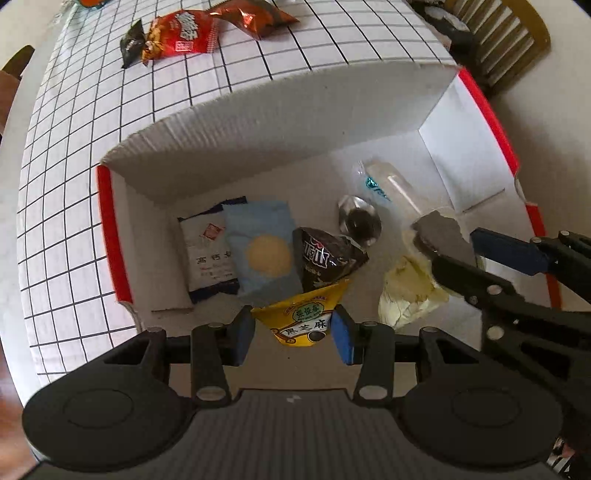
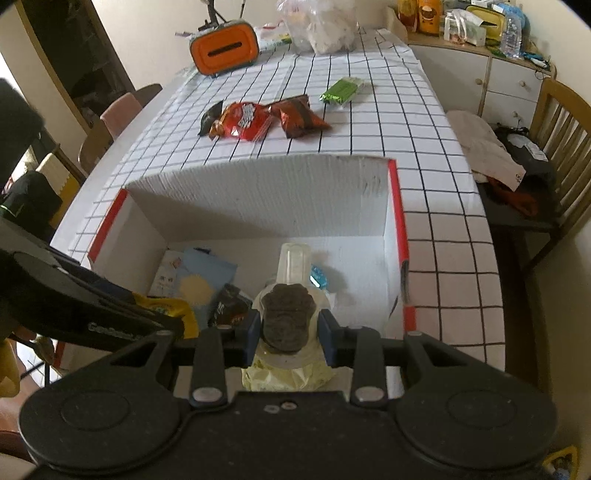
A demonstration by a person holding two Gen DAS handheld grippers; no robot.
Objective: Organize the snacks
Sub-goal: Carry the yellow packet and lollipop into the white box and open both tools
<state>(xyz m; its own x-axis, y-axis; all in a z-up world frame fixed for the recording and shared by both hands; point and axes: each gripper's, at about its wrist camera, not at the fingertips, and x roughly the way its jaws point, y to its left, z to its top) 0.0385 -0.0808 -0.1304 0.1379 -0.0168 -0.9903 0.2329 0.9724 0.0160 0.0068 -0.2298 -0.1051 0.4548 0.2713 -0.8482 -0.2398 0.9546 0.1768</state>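
Note:
A white box with red edges (image 1: 110, 221) (image 2: 397, 206) stands on the checked table. My left gripper (image 1: 293, 330) holds a yellow sesame packet (image 1: 306, 321) between its blue pads over the box; the packet also shows in the right wrist view (image 2: 166, 308). My right gripper (image 2: 290, 330) (image 1: 461, 243) is shut on a clear-wrapped dark paw-shaped cookie (image 2: 288, 314) (image 1: 439, 230) above the box's right part. Inside lie a white packet (image 1: 207, 251), a blue packet (image 1: 264, 251), a dark brown packet (image 1: 325, 258), a clear-wrapped dark candy (image 1: 360, 221), a clear tube packet (image 1: 388, 184) and a pale yellow wrapper (image 1: 410, 291).
Beyond the box lie a red snack bag (image 2: 242, 122) (image 1: 183, 35), a small black packet (image 2: 210, 116), a brown-orange bag (image 2: 299, 116) and a green packet (image 2: 341, 90). An orange tissue box (image 2: 225, 50) and a plastic bag (image 2: 321, 26) stand at the far edge. Chairs flank the table.

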